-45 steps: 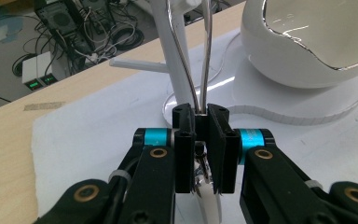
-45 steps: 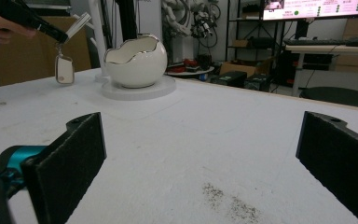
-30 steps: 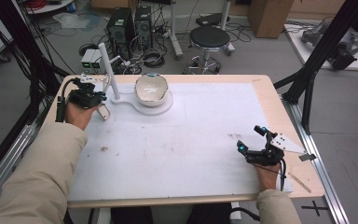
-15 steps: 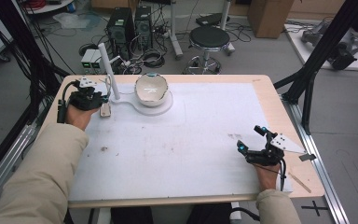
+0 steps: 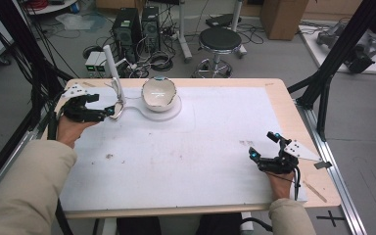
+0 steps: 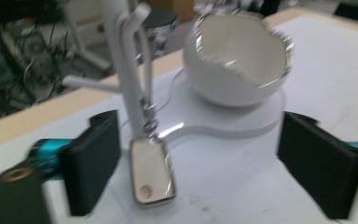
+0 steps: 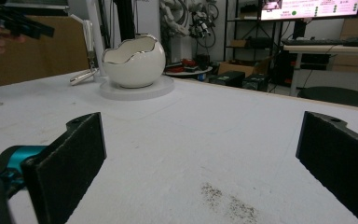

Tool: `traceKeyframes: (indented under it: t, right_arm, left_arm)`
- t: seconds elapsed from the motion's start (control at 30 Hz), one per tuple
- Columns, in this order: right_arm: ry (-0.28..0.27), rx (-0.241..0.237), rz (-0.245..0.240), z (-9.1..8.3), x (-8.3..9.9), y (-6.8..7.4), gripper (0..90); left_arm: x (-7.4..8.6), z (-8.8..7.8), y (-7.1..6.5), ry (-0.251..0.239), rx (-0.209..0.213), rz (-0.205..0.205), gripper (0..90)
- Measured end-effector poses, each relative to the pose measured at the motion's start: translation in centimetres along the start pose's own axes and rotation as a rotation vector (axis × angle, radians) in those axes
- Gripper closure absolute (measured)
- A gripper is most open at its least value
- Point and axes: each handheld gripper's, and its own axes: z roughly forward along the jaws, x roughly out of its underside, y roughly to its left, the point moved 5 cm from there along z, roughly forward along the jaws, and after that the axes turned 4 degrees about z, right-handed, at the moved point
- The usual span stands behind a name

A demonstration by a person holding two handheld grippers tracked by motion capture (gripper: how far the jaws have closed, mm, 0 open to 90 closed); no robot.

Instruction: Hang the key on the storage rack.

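A white stand has a thin post (image 5: 113, 68) and an egg-shaped white bowl (image 5: 159, 93) with a silver rim on a flat base (image 5: 176, 110). A small rectangular silver pendant (image 6: 151, 172) hangs by a chain from the post (image 6: 126, 70) and rests on the table. My left gripper (image 6: 209, 163) is open, and the pendant lies between its jaws, nearer the left one. In the high view the left gripper (image 5: 108, 111) points at the foot of the post. My right gripper (image 5: 263, 145) rests open near the table's right front with nothing in it, as the right gripper view (image 7: 200, 158) confirms.
A white sheet (image 5: 200, 147) covers the wooden table, with dark specks (image 7: 228, 203) just ahead of the right gripper. Beyond the far edge stand a black stool (image 5: 219, 41) and computer towers (image 5: 127, 27). A black frame leg (image 5: 323, 83) rises at the right.
My left gripper has turned and moved right toward the foot of the post, and its jaws now stand around the pendant. The right gripper has stayed put.
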Motion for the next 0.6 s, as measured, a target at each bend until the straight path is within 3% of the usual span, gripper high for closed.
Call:
traceKeyframes:
  t: [0.03,0.07,0.27,0.37,0.43,0.6]
  right_arm:
    - [0.001,0.0,0.002,0.0,0.0,0.0,0.5]
    - [-0.004,0.001,-0.004,0.0,0.0,-0.1,0.5]
    - [0.002,0.001,0.004,0.0,0.0,0.0,0.5]
    - [0.004,0.0,0.0,0.0,0.0,0.0,0.5]
    - [0.003,0.001,0.002,0.0,0.0,0.0,0.5]
    - [0.003,0.0,0.001,0.0,0.0,0.0,0.5]
  left_arm:
    - [-0.2,-1.2,-0.5,-0.063,0.01,0.008,1.8]
    - [-0.2,-1.7,-0.7,-0.088,0.027,0.006,1.7]
    - [0.0,-4.1,-1.4,-0.151,0.064,0.02,1.7]
    - [0.4,-5.3,-2.1,-0.186,0.05,0.039,1.7]
    - [0.9,-6.3,-3.1,-0.227,0.064,0.035,1.7]
    - [2.4,-7.6,-4.7,-0.273,0.089,0.042,1.7]
